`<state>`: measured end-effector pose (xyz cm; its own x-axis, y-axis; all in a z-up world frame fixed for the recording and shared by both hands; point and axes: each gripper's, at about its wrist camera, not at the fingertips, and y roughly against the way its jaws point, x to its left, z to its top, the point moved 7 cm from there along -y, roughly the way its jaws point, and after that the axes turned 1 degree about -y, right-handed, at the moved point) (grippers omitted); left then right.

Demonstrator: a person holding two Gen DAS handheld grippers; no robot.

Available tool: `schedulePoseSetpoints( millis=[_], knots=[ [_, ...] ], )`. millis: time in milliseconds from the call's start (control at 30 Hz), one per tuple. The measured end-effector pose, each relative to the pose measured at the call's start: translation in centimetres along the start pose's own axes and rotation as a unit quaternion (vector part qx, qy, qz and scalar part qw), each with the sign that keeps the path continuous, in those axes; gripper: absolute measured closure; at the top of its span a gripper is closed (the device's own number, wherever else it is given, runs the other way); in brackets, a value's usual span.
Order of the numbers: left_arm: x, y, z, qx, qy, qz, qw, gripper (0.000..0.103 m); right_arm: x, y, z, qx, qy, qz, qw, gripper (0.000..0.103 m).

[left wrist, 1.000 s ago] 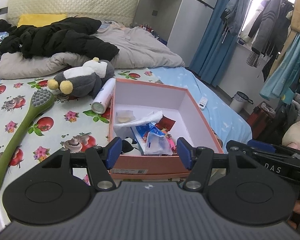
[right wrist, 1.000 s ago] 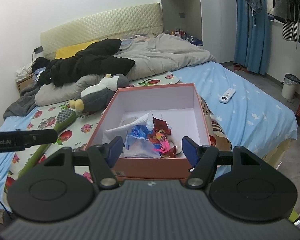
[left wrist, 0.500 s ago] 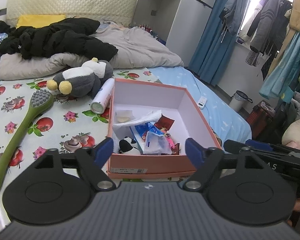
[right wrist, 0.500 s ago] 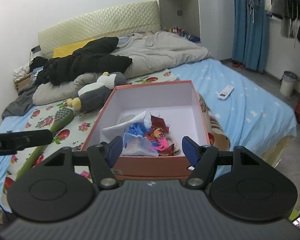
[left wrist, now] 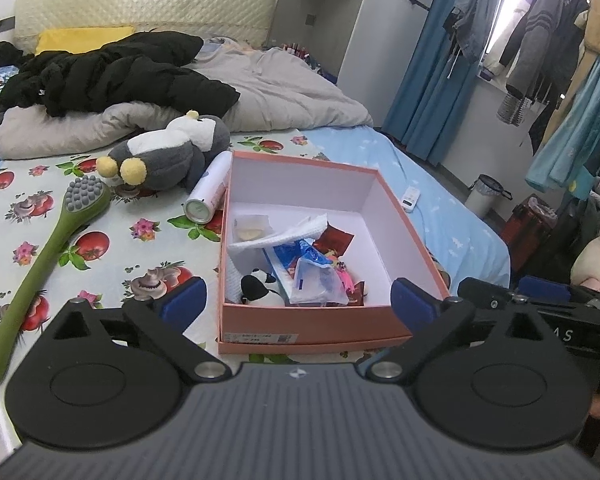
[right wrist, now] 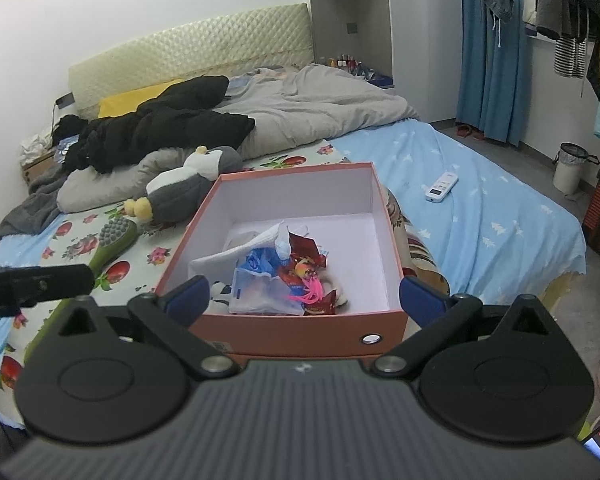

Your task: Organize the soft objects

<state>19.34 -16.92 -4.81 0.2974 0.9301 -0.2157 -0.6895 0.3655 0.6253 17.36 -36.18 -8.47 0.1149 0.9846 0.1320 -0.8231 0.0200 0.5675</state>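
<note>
The grey-and-white plush penguin with yellow feet (left wrist: 168, 156) lies on the fruit-print bedsheet (left wrist: 100, 240), just beyond the far left corner of the open salmon cardboard box (left wrist: 312, 330), which already holds a heap of small soft packets (left wrist: 300, 264). My left gripper (left wrist: 298, 300) and right gripper (right wrist: 304, 296) hang before the box's near wall, jaws just spread wide, nothing between them. I judge the penguin is next: I should reach with the left past the white spray can (left wrist: 208, 192) and green long-handled brush (left wrist: 48, 256), pinching the plump body, not a foot.
</note>
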Motion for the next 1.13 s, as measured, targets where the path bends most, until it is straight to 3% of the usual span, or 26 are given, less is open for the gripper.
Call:
schedulePoseSetpoints(
  millis=[1133],
  knots=[
    [0.75, -0.06, -0.18, 0.007, 0.002, 0.018, 0.9998, 0.0, 0.29, -0.34, -0.17, 0.001, 0.007, -0.004, 1.0, 0.0]
  ],
)
